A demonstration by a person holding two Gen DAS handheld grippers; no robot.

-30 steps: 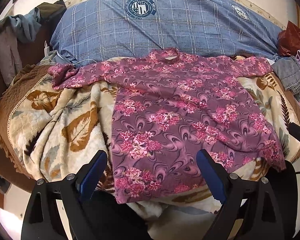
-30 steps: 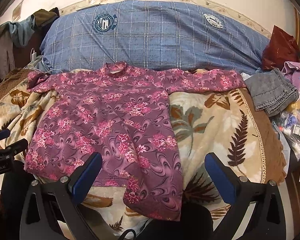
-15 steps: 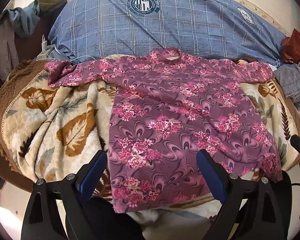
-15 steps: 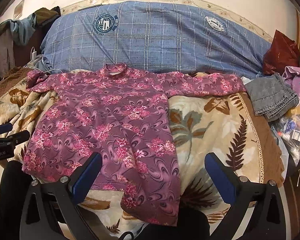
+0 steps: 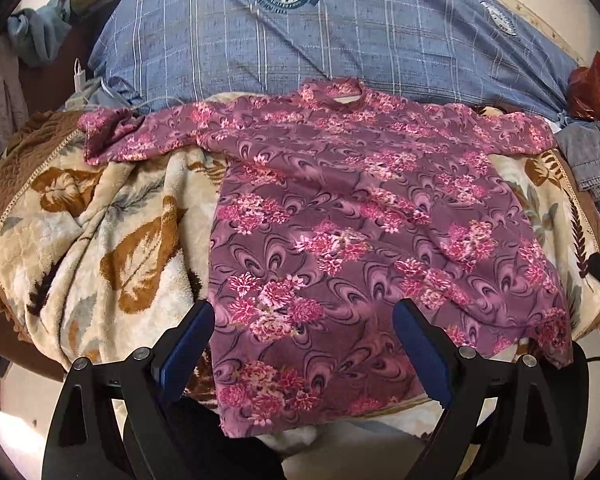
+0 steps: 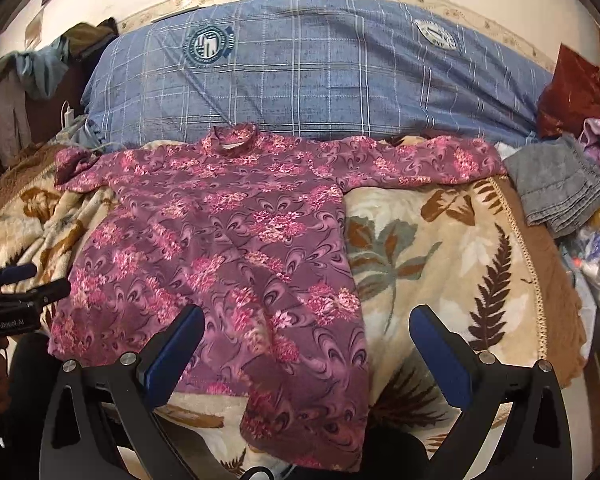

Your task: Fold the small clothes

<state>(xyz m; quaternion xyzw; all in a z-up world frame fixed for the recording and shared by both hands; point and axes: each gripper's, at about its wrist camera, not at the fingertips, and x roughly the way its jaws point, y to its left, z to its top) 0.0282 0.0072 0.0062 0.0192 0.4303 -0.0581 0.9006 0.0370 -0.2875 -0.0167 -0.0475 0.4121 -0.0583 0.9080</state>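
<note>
A purple floral long-sleeved shirt [image 5: 360,220] lies spread flat on a leaf-patterned blanket [image 5: 112,240], collar toward the far pillow, both sleeves out to the sides. Its hem hangs over the near bed edge. It also shows in the right wrist view [image 6: 228,248]. My left gripper [image 5: 304,344] is open and empty, hovering above the shirt's lower left hem. My right gripper [image 6: 308,352] is open and empty above the shirt's lower right hem. The left gripper's side shows at the left edge of the right wrist view [image 6: 16,296].
A large blue plaid pillow [image 6: 308,76] lies along the back of the bed. Folded grey denim [image 6: 560,188] and a pile of other items sit at the right. Clothes [image 5: 40,36] hang at the far left. A white charger [image 6: 68,114] lies near the pillow.
Both grippers have drifted slightly, so the shirt appears a little higher and further away in the views. The shirt has not moved and both grippers stay open.
</note>
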